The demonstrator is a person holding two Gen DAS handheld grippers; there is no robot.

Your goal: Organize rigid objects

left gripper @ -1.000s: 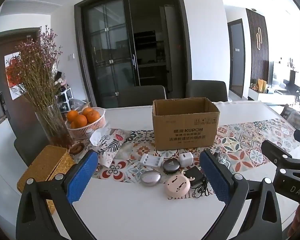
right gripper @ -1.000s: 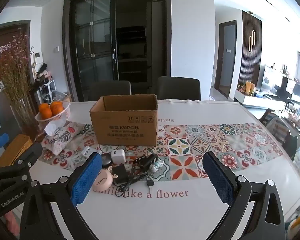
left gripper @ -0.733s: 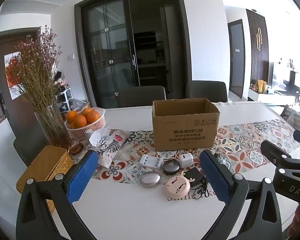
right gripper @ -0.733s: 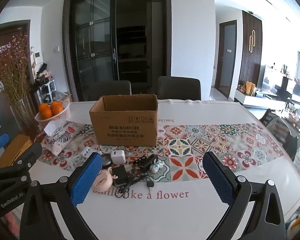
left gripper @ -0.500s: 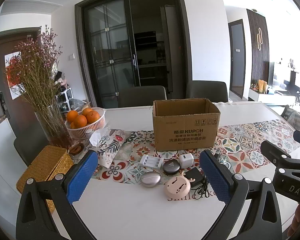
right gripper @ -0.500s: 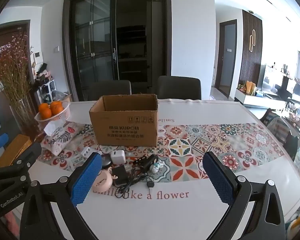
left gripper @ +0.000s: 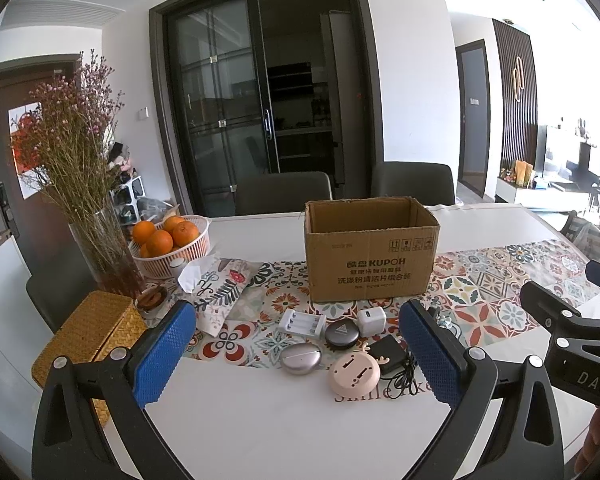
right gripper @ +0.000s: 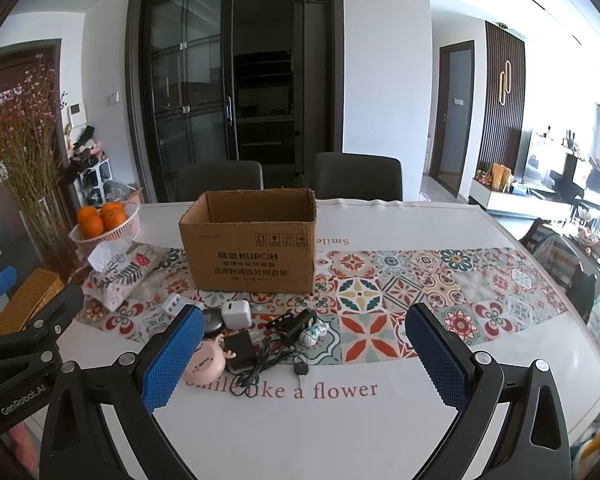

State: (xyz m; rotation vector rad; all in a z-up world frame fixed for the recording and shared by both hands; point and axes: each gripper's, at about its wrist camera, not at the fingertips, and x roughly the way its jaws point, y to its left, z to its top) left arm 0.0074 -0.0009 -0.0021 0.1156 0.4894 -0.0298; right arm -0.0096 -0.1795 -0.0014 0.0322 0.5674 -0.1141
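Both sets of jaws wide apart, empty. Small items cluster near the desk's front edge, just before the cardboard box (left gripper: 370, 254). Pink round gadget (left gripper: 353, 375) sits dead ahead of left gripper (left gripper: 300, 354); right gripper (right gripper: 300, 354) probably faces the black adapter (right gripper: 239, 345).

Matt corrugated cardboard box (left gripper: 370, 256), woven wicker basket (left gripper: 88, 340), glossy white table (right gripper: 380, 420), glass vase (left gripper: 106, 256)
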